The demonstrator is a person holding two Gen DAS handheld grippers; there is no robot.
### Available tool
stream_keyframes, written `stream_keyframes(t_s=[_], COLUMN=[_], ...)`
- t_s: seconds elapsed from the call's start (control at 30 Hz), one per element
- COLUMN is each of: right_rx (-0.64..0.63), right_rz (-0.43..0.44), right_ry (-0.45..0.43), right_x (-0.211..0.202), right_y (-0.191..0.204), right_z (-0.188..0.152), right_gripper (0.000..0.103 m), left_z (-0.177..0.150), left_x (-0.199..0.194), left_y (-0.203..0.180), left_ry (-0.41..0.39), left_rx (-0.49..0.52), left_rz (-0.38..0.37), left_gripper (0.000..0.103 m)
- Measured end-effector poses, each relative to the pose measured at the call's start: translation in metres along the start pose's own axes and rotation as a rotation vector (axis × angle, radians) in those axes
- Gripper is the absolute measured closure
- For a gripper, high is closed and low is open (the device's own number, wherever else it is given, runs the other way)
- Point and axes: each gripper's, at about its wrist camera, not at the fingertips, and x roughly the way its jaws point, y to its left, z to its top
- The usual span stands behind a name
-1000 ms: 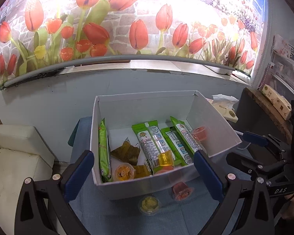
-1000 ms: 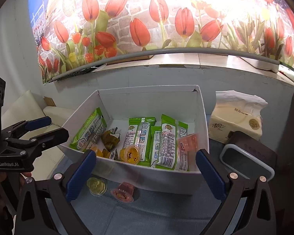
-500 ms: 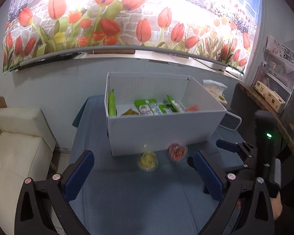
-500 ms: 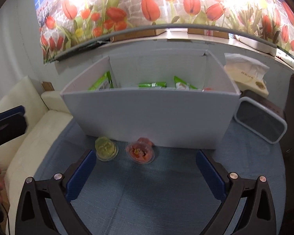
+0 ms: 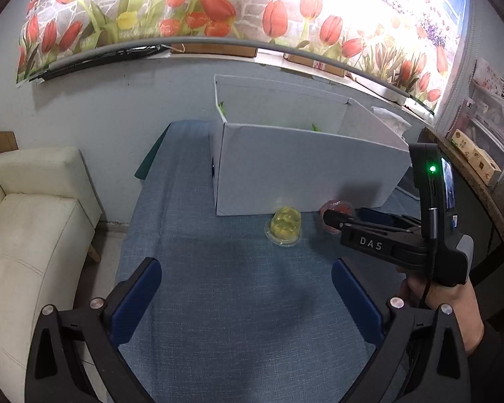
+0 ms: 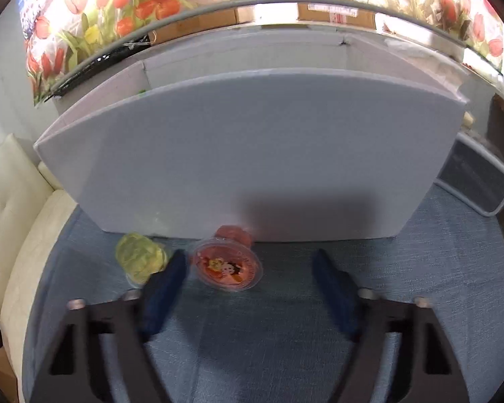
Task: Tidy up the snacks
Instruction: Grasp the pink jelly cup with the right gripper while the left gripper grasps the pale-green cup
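A white box (image 5: pixel 302 164) (image 6: pixel 252 154) stands on the blue cloth, and only green packet tips show over its rim. Two jelly cups sit against its front wall: a yellow cup (image 5: pixel 283 225) (image 6: pixel 139 253) and a red cup (image 5: pixel 334 206) (image 6: pixel 226 263). My right gripper (image 6: pixel 248 257) (image 5: pixel 339 216) is low over the cloth and its jaws are closing with the red cup between them. The left pad is close to the cup's rim; the right pad stands clear of it. My left gripper (image 5: pixel 244 263) is open and empty, short of the yellow cup.
A cream sofa (image 5: pixel 33 208) borders the cloth on the left. A dark tray with a white rim (image 6: pixel 477 181) lies to the right of the box, and a tissue pack (image 5: pixel 389 117) sits behind it. A person's hand (image 5: pixel 436 299) holds the right gripper.
Both grippers have sunk from above the box to just over the cloth in front of it. The right gripper's jaws have narrowed around the red cup. The box's inside has dropped out of sight.
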Motion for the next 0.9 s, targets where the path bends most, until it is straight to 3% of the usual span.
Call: stream_keyframes(t_s=[0.1,0.23,0.3,0.43,0.5,0.57,0.6,0.63,0.9], right_rx=[-0.025,-0.055,-0.072,-0.106,-0.096,-0.066,-0.056,-0.051,-0.005], right_rz=[0.026,0.050,0.053,0.056,0.054,0.065,0.067,0.079,0.051], right_ry=[0.005,-0.017,-0.033,-0.019,-0.013,-0.006,-0.011,-0.020,0.011], right_x=[0.001,-0.011,-0.020,-0.025,-0.023,-0.019,-0.020,-0.019,0.008], right_y=[0.003,0.004,0.002,0.000,0.000,-0.001,-0.004,-0.003,0.003], right_z=[-0.001,-0.006,-0.008,-0.008,-0.008,-0.007,-0.010,-0.010,0.002], right_gripper=[0.064,0.085,0.092,0.092,0.089,0.063,0.038,0.029,0.029], left_z=[0.001,0.003,0.003,0.003,0.001,-0.001,-0.002,-0.003,-0.006], left_x=[0.005,0.018,0.025,0.037,0.038,0.038,0.038,0.037,0.024], left_y=[0.000,-0.006,-0.009,-0.011,-0.009,-0.009,-0.008,-0.008,0.001], left_ry=[0.006,0.019,0.026,0.043,0.043,0.044,0.047,0.047,0.034], left_rx=[0.000,0.020,0.030,0.016,-0.003,-0.005,-0.003,0.000,0.012], left_rz=[0.000,0.008,0.011,0.018,0.008,0.008,0.009,0.010,0.027], left_gripper=[0.000,0.000,0.000,0.000,0.000,0.000,0.000,0.000,0.000])
